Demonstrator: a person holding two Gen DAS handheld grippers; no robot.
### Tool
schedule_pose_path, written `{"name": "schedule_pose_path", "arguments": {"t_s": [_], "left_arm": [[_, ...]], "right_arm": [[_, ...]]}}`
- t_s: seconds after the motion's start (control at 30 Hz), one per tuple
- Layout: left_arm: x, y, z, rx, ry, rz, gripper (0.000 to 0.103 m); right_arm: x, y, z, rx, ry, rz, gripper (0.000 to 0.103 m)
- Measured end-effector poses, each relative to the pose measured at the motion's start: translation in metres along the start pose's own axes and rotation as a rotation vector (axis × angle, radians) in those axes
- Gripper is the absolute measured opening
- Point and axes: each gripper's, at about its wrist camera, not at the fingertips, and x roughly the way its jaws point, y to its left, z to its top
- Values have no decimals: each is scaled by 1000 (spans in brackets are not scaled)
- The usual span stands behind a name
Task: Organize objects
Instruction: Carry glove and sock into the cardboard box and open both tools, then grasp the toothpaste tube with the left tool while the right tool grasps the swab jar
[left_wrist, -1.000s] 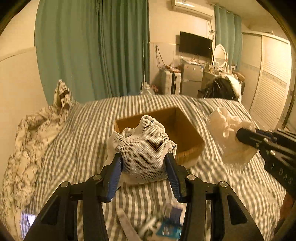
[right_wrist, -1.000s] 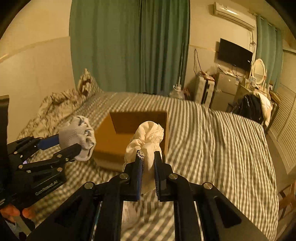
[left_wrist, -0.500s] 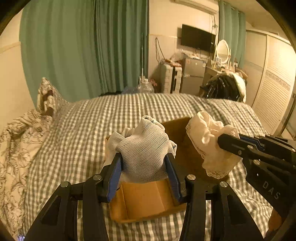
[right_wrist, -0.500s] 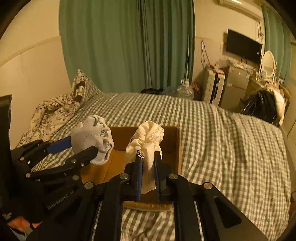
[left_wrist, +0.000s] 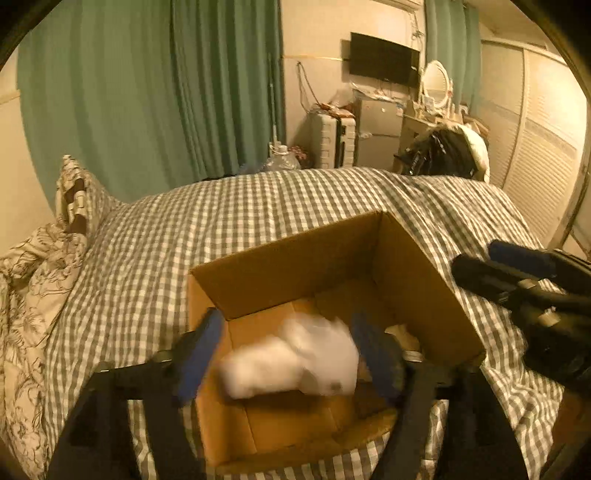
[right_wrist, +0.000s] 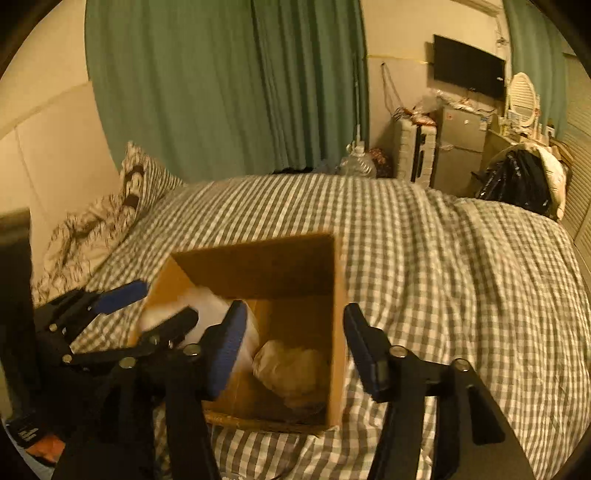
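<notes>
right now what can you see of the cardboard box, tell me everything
The box is plain brown corrugated cardboard, open-topped, with no flaps showing. It sits upright on the checked bedspread. On its floor by the right wall lies a cream cloth; a blurred white glove is in the left part, between the left gripper's open jaws. The right gripper hangs open over it. Neither gripper clearly touches the box.

You have the cardboard box (left_wrist: 417, 280) sitting on the bed (left_wrist: 229, 221) right in front of you. The glove (left_wrist: 295, 358) is inside it toward your left, the cloth bundle (right_wrist: 291, 369) inside toward your right. Pillows (right_wrist: 147, 177) lie at the bed's far left. Beyond the bed hang curtains (right_wrist: 229, 81), with a fridge (right_wrist: 458, 147) to their right.
</notes>
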Motion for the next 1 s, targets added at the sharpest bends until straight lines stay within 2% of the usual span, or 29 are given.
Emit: {"name": "schedule_pose_path", "arguments": {"t_s": [0.37, 0.43, 0.7, 0.83, 1.0], "left_arm": [[-83, 28, -7, -82, -57, 78, 103], [-101, 31, -13, -93, -69, 87, 103], [-150, 40, -48, -115, -81, 125, 103], [-155, 43, -70, -136, -59, 136, 103], [-142, 48, -101, -160, -6, 170, 103]], "right_arm": [[-95, 13, 3, -29, -114, -27, 87], [-114, 18, 2, -38, -140, -36, 92], [-164, 31, -23, -84, -171, -45, 95], [-167, 37, -44, -97, -143, -40, 95], [-154, 40, -76, -110, -84, -34, 95]]}}
